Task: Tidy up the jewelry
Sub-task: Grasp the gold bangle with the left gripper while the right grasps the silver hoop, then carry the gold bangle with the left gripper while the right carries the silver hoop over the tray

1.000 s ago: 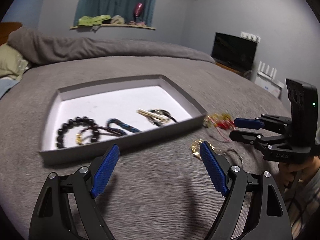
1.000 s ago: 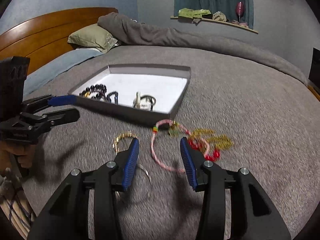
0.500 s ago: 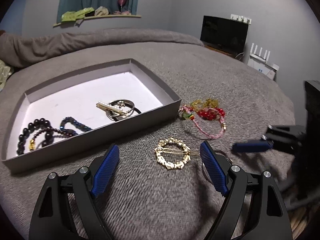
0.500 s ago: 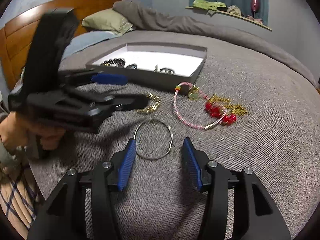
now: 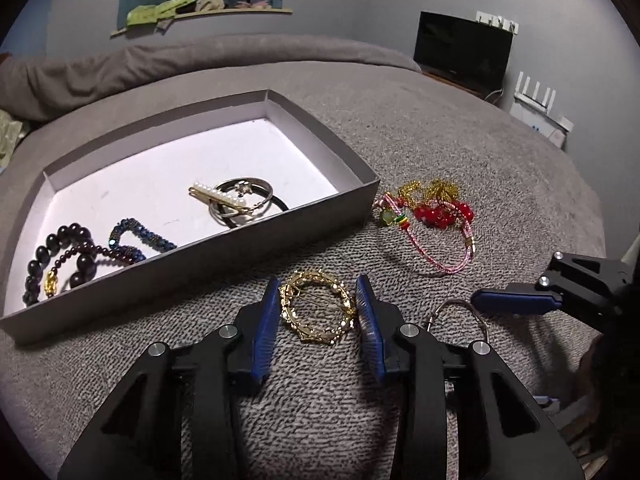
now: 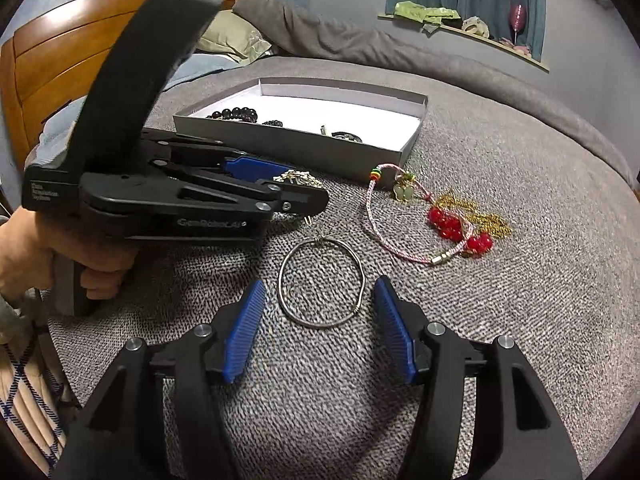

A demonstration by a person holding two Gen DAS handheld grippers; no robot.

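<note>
Blue ribbed pads (image 5: pixel 267 320) of your left gripper (image 5: pixel 318 314) flank one gold wreath-shaped brooch (image 5: pixel 318 307), a ring of small leafy links with a pin bar across it. Its jaws have just been closing; both pads sit at the brooch's rim, which lies flat on the grey woven bedspread (image 5: pixel 400 128), and you cannot tell whether they press it.

Your right gripper (image 6: pixel 320 328) has just been opening its jaws. They stand wide, with one thin silver wire hoop (image 6: pixel 321 283) lying between them, touched by neither pad.

Beyond the hoop lies a small heap: one pink braided cord bracelet (image 6: pixel 394 248) with a gold clasp and striped beads, a cluster of round red glassy beads (image 6: pixel 452 226), and a tangle of fine gold chain (image 6: pixel 486 216), all touching one another, just beside the tray's near corner.

One shallow grey cardboard tray (image 5: pixel 304 232) with a white floor sits farther on. In it you have one bracelet of large black beads (image 5: pixel 60 252), one strand of smaller dark red beads (image 5: pixel 92 252) crossing it, one blue beaded bracelet (image 5: pixel 138 240), one pearl-set gold hair clip (image 5: pixel 220 198) resting across a silver bangle (image 5: pixel 244 200), and a black band (image 5: pixel 280 204) under them.
</note>
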